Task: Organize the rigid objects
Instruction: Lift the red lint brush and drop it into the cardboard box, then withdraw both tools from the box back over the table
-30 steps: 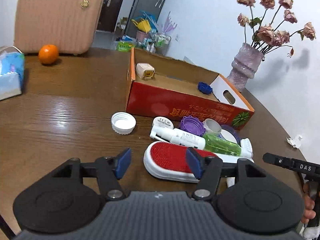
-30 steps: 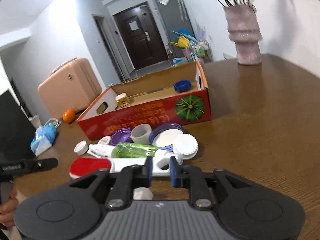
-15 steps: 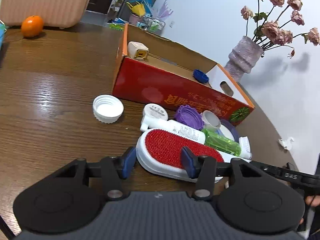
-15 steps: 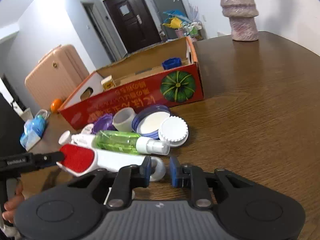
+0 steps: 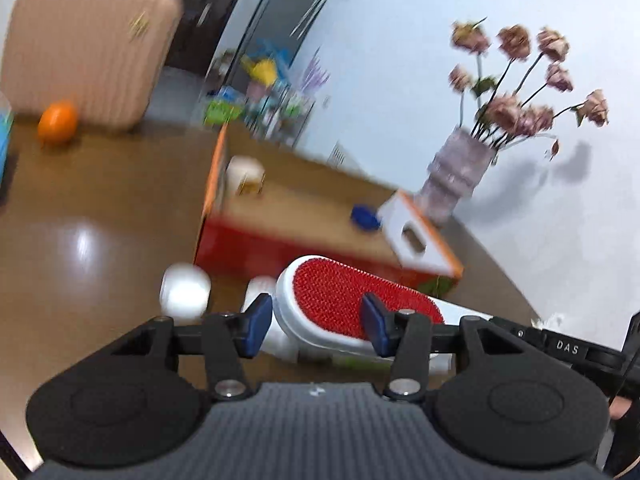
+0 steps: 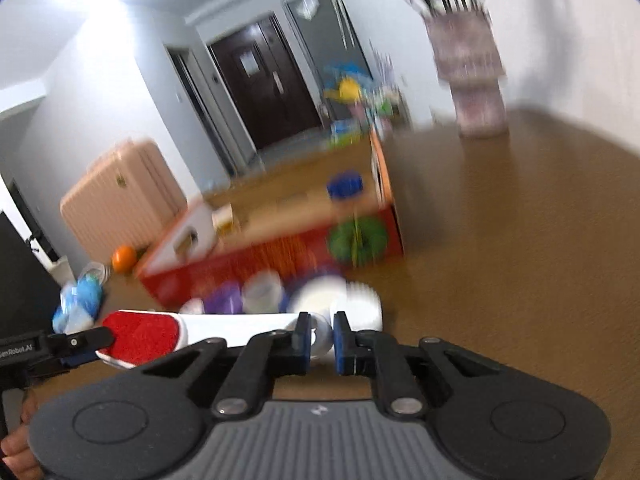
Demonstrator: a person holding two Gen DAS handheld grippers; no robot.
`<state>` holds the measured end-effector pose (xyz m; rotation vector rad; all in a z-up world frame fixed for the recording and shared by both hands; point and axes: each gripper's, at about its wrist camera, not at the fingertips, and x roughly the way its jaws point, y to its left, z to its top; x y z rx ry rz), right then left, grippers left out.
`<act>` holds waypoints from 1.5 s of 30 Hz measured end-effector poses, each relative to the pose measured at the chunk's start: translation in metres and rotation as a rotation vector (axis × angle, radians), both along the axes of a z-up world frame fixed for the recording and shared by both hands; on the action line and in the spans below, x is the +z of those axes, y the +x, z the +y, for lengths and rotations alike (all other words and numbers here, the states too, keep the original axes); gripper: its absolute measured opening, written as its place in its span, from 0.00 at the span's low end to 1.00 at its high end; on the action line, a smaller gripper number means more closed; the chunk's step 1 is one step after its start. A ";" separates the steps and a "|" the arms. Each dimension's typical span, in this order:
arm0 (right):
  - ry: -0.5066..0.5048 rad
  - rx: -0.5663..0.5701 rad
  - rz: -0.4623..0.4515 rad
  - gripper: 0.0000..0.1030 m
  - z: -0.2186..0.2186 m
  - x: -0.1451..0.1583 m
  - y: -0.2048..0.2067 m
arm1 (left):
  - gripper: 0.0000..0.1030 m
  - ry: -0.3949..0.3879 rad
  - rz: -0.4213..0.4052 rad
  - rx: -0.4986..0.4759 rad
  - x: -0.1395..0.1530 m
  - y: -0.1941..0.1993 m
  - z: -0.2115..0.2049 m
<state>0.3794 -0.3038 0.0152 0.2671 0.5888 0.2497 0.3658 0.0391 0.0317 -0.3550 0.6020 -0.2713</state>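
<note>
At the far left of the left wrist view an orange (image 5: 57,121) sits on the brown table (image 5: 100,216) in front of a pink suitcase (image 5: 86,48). Nearer the middle a white cap (image 5: 185,289) lies blurred on the wood beside the red cardboard box (image 5: 280,256), which holds a pale block (image 5: 245,174) and a blue cap (image 5: 365,216). The left gripper (image 5: 316,322) has its blue pads pressed to both sides of the red-and-white lint brush (image 5: 344,304), clamped on the bristle end and holding it clear of the table in front of the box. To the right a vase of dried roses (image 5: 460,176) stands by the wall. In the right wrist view the brush runs from the left gripper's tips at the left edge across to the right gripper (image 6: 321,338), whose narrowly parted pads close on the ring at the handle end. Behind the brush sits a blurred cluster of lids (image 6: 280,296).
</note>
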 end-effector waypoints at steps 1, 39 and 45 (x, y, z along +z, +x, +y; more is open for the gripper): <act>-0.020 0.002 -0.017 0.11 0.002 0.007 0.012 | 0.48 0.013 -0.019 -0.004 0.005 0.015 -0.001; -0.347 0.081 -0.307 0.82 0.081 0.026 -0.113 | 0.97 0.415 -0.226 0.238 -0.011 -0.170 -0.006; -0.286 0.056 -0.265 0.87 0.095 -0.003 -0.164 | 0.98 0.410 -0.227 0.238 -0.022 -0.220 -0.001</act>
